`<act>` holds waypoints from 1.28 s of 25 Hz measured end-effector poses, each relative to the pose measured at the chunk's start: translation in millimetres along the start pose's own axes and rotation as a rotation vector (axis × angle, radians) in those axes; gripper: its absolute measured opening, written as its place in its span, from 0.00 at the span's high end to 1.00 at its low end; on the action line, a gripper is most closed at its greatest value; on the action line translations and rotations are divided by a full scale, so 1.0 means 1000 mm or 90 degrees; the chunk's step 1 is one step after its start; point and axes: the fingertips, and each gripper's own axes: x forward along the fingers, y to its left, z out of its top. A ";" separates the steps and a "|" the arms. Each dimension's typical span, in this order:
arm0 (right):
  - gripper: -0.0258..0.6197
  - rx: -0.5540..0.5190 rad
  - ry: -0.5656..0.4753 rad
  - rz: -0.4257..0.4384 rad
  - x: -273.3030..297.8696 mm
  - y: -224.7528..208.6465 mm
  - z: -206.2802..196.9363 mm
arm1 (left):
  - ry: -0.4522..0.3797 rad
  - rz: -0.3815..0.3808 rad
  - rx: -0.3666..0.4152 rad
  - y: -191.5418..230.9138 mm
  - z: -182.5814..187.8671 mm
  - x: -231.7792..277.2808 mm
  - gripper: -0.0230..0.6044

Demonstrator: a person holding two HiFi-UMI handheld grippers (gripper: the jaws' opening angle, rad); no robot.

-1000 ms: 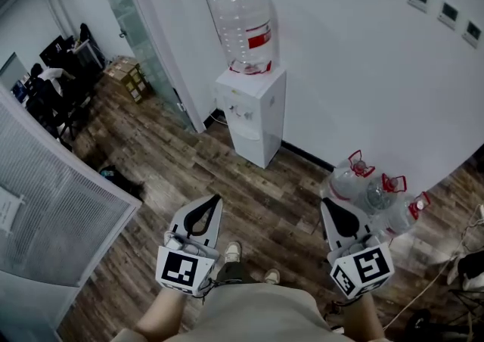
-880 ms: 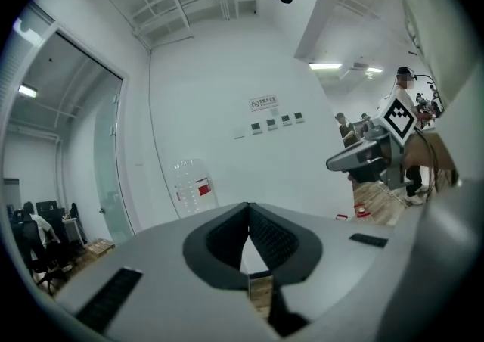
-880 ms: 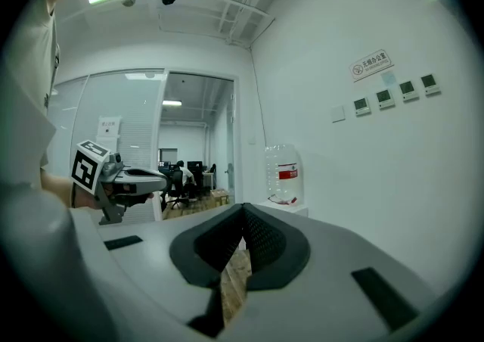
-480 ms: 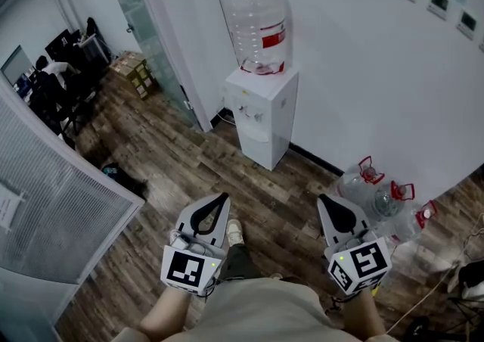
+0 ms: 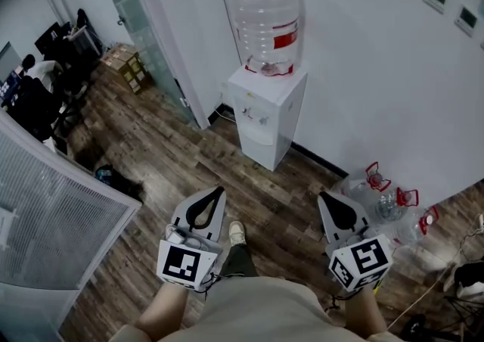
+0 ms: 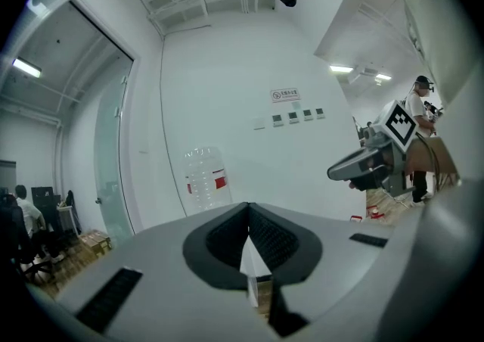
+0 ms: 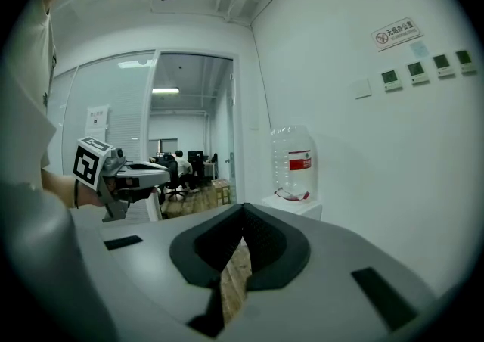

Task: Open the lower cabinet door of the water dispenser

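Observation:
The white water dispenser point(image 5: 266, 113) stands against the wall with a large clear bottle point(image 5: 268, 24) on top. Its lower cabinet door point(image 5: 259, 153) faces me and is closed. My left gripper point(image 5: 220, 190) and right gripper point(image 5: 324, 197) are held side by side over the wood floor, well short of the dispenser and pointing toward it. Both are shut with nothing between the jaws. In the left gripper view the jaw tips point(image 6: 248, 206) meet below the bottle point(image 6: 206, 178). The right gripper view shows the shut tips point(image 7: 243, 206) left of the dispenser's top point(image 7: 291, 203).
Several empty water bottles point(image 5: 387, 198) with red caps lie on the floor right of the dispenser. A glass door point(image 5: 144, 30) and cardboard boxes point(image 5: 125, 68) are at the left, beyond them people at desks point(image 5: 30, 83). A white grille panel point(image 5: 53, 216) stands near left.
The person has walked toward the dispenser, which now looks larger and nearer. Both grippers moved forward with the body and stayed shut.

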 end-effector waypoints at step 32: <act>0.95 0.033 -0.045 -0.064 0.268 -0.050 0.083 | 0.015 -0.061 -0.013 0.235 -0.036 0.172 0.95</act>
